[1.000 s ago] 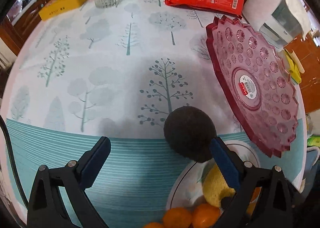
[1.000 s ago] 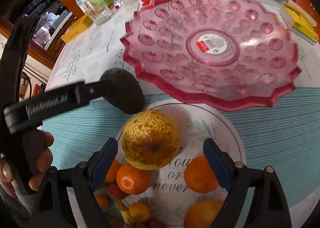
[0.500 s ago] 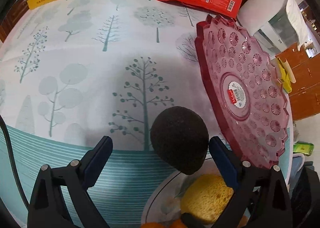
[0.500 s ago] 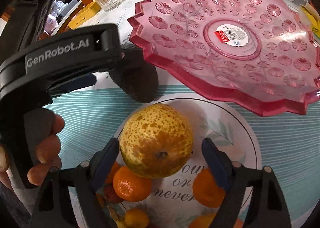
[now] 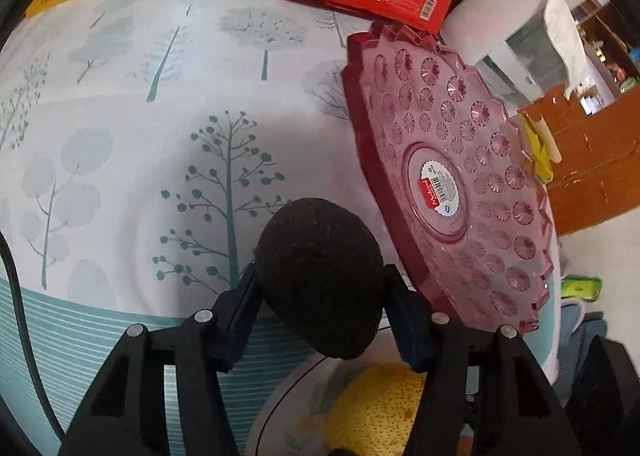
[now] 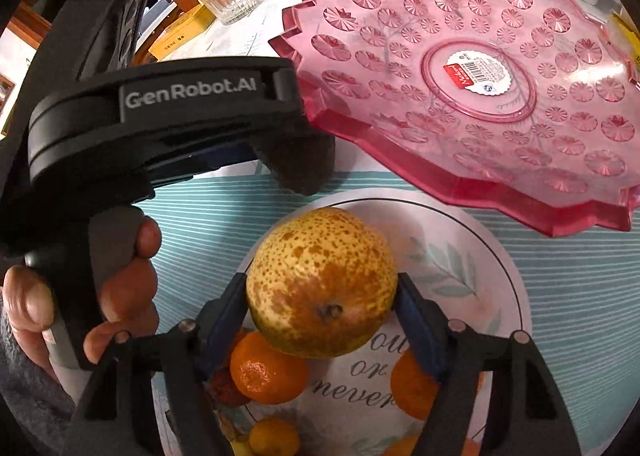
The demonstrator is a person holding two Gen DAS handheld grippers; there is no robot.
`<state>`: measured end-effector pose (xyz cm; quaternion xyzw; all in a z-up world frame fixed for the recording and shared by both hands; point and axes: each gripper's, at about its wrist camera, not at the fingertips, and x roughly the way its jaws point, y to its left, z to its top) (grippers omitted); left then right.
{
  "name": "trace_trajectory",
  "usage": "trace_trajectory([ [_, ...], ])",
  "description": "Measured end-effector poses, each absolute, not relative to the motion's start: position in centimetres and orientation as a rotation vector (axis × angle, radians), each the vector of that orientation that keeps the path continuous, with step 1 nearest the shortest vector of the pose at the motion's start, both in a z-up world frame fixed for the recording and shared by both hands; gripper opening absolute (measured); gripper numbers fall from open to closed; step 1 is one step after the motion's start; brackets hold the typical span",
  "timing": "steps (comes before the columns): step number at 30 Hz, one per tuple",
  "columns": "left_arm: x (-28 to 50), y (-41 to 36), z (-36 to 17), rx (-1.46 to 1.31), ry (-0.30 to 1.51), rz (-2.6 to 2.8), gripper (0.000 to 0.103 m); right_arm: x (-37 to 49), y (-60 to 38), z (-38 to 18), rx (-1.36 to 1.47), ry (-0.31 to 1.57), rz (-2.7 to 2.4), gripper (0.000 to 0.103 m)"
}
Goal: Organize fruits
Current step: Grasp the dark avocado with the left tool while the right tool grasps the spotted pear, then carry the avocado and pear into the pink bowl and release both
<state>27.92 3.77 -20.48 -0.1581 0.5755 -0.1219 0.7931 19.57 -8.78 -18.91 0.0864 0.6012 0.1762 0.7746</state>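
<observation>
Closing on a dark, rough-skinned avocado at the white plate's rim and a speckled yellow pear upon it, both grippers are being tightened, and either rounded fruit is perhaps being risked squirting free.

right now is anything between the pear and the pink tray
Nothing visible. The pear sits between the closing right gripper pads on the white plate, and the pink tray lies just beyond with only tablecloth between. The left gripper, closing on the avocado, is off to the side.
</observation>
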Motion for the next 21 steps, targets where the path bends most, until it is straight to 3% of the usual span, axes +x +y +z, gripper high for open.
trace_trajectory([
  [10, 25.2, 4.9, -18.4, -0.198, 1.236, -0.219, 0.057, 17.7, -9.2, -17.2, 0.176, 1.254, 0.383, 0.072],
  [21, 19.9, 6.6, -9.0, -0.115, 1.112, -0.263, 0.057, 14.2, -10.6, -10.7, 0.148, 1.143, 0.383, 0.072],
])
